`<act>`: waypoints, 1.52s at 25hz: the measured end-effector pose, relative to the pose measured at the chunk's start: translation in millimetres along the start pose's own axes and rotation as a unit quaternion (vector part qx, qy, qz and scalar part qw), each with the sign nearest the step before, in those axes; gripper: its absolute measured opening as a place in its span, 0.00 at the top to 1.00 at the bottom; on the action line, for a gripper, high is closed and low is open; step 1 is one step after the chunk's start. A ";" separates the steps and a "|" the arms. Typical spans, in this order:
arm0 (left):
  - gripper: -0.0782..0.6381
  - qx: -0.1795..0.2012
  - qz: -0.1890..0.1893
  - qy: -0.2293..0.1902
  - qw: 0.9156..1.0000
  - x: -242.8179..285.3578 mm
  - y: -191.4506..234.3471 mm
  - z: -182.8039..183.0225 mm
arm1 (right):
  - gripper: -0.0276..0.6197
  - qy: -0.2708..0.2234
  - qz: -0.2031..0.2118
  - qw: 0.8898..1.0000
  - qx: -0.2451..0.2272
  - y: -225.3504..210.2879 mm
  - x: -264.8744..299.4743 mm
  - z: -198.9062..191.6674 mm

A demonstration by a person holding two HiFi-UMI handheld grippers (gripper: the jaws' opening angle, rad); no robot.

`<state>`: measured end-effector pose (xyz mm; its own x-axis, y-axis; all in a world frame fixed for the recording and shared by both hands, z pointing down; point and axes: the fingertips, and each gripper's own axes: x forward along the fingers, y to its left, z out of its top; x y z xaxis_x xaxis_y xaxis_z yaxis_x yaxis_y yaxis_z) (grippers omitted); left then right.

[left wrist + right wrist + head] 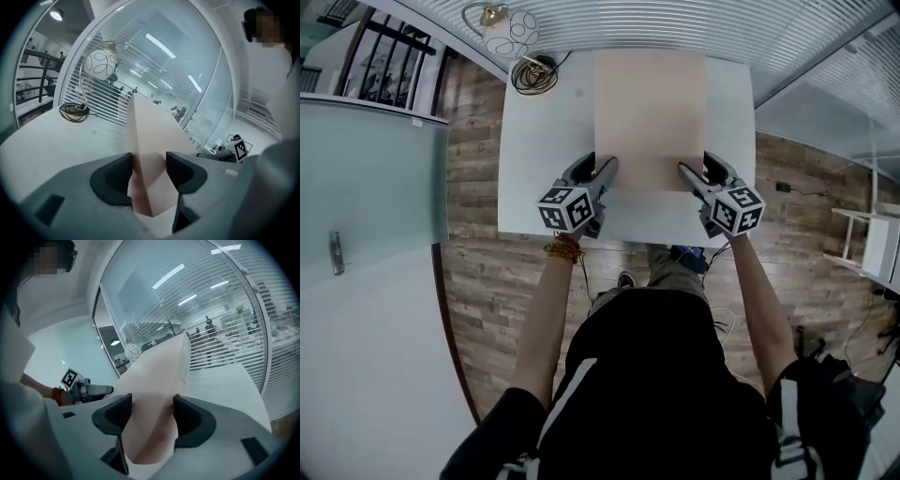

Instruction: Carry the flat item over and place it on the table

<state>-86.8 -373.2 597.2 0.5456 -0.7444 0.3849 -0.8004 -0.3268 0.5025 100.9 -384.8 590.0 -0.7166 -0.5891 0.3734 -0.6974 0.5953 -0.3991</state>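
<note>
A flat pale beige board [651,117] lies over the middle of the white table [534,159], reaching from its far edge to near the front. My left gripper [607,174] is shut on the board's near left corner, and the board [149,154] runs away between its jaws. My right gripper [689,176] is shut on the near right corner; the board [157,390] fills the gap between its jaws. Whether the board rests on the table or hovers just above it, I cannot tell.
A round patterned lamp [508,34] and a coil of cable [534,74] sit at the table's far left corner. Glass walls with blinds [154,70] run behind the table. Wooden floor [473,141] lies to the left and right. The person's legs stand at the table's front edge.
</note>
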 end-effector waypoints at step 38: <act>0.58 -0.072 0.045 0.078 0.993 47.4 33.0 -85.1 | 0.56 0.095 0.002 0.994 0.059 -57.3 25.0 -79.7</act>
<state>-66.2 -369.7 697.9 0.5149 -0.6637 0.5425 -0.8093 -0.1679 0.5628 121.9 -390.1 689.0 -0.7161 -0.4666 0.5192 -0.6968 0.5228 -0.4911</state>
